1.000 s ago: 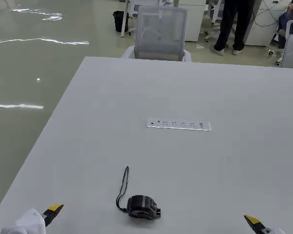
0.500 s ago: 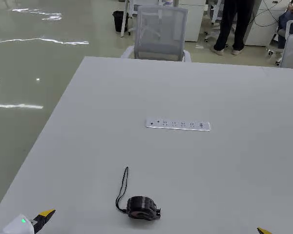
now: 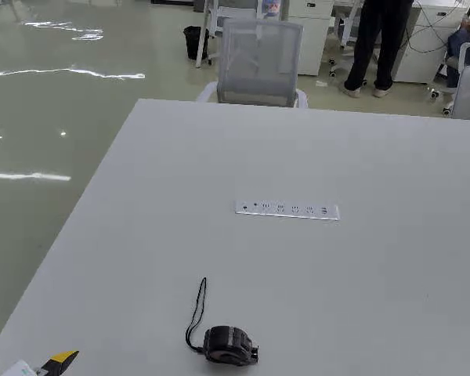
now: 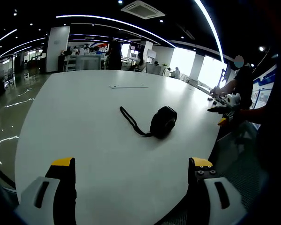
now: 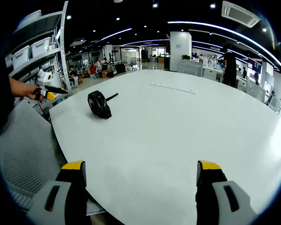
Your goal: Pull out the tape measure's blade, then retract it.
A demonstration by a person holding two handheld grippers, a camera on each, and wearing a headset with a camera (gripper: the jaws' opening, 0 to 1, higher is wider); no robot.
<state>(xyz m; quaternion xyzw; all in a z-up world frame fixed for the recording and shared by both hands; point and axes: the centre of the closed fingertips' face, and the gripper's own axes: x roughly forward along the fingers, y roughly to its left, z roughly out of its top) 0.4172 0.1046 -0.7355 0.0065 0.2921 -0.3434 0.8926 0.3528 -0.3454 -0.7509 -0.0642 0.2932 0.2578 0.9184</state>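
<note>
Left gripper [image 4: 132,162] jaws spread wide apart, yellow tips low over the near edge of the white table [image 4: 84,103]. In the left gripper view the tape measure [image 4: 163,122], black, sits on the table ahead and a bit right, blade in, its black cord [image 4: 132,123] trailing off to the left. A flush power strip [image 4: 129,86] lies farther back on the tabletop. At the right edge a hand holds the right gripper [image 4: 221,110], off the table. Ceiling has long light strips and an air vent [image 4: 143,8], with bright windows behind. In the right gripper view its own jaws are also wide apart, yellow tips over the table edge. The tape measure is ahead to the left, well apart from the jaws, and the power strip is beyond centre. At far left is the left gripper in a hand, next to shelving [image 5: 35,44] with storage bins. A grey mesh surface [image 5: 23,150] sits low left. In the head view the tape measure lies near the bottom of the table, with the cord looping up and left from it. One yellow jaw tip of the left gripper pokes in at the bottom-left corner, well apart from the tape measure. The power strip is mid-table. A grey mesh chair [image 3: 258,59] stands at the far edge on a glossy green-grey floor [image 3: 55,110]. A black bin [image 3: 193,41] and a standing person [image 3: 374,39] are behind.
</note>
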